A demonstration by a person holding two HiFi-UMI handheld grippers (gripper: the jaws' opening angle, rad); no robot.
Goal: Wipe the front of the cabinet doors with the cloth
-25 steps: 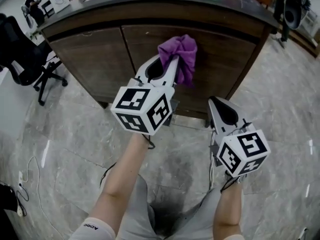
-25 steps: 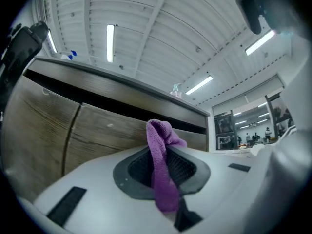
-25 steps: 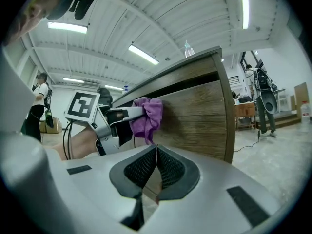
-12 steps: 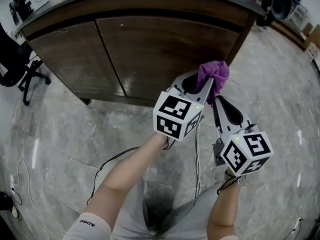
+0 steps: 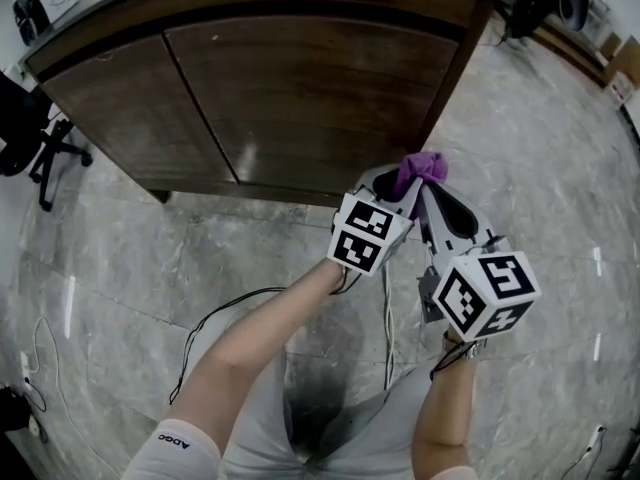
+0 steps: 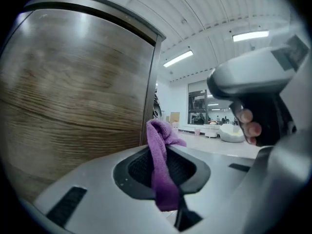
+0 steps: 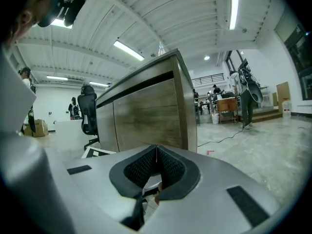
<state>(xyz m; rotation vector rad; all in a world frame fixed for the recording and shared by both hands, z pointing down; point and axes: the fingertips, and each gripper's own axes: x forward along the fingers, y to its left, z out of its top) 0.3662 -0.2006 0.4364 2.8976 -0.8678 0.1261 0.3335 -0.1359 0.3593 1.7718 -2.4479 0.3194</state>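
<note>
A purple cloth point(image 5: 421, 168) sticks out of my left gripper point(image 5: 402, 183), which is shut on it; in the left gripper view the cloth point(image 6: 162, 165) hangs pinched between the jaws. The gripper sits low, near the bottom right corner of the brown wooden cabinet doors point(image 5: 300, 88), and the cloth is off the wood point(image 6: 73, 106). My right gripper point(image 5: 432, 190) is shut on nothing, close beside the left one, with its tips next to the cloth. In the right gripper view its jaws point(image 7: 156, 162) meet, facing the cabinet's right end point(image 7: 146, 121).
The cabinet has a dark countertop point(image 5: 100, 13) and stands on grey marble floor point(image 5: 130, 268). A black office chair point(image 5: 30, 138) is at the left. A cable point(image 5: 225, 313) trails on the floor by the person's legs.
The left gripper with the cloth has moved down and right, from the middle of the right door to below its lower right corner. The right gripper has stayed near it.
</note>
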